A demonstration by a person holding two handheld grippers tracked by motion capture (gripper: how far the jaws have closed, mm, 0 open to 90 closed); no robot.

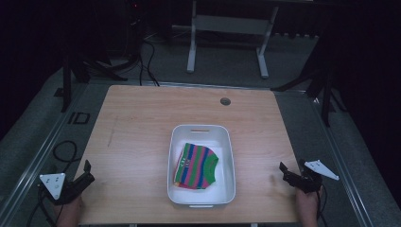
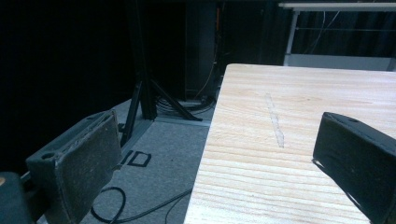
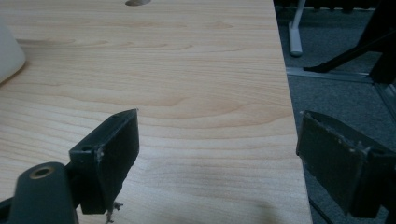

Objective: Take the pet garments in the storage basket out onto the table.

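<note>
A white bin (image 1: 201, 128) stands in the middle of the wooden table (image 1: 137, 123). Inside it lies a folded cloth (image 1: 196, 165) striped green, pink, blue and orange. My left gripper (image 1: 87, 171) rests at the table's near left corner, well apart from the bin. In the left gripper view it (image 2: 217, 135) is open, straddling the table's left edge with nothing between the jaws. My right gripper (image 1: 286, 170) sits at the near right edge. In the right gripper view it (image 3: 217, 126) is open and empty, with a corner of the bin (image 3: 9, 51) at far left.
A round cable hole (image 1: 225, 101) is set in the table's far side. Behind the table stands a white desk frame (image 1: 227, 23). Black stands (image 1: 68, 71) and cables (image 1: 64, 151) lie on the grey floor at the left, another stand (image 1: 324, 80) at the right.
</note>
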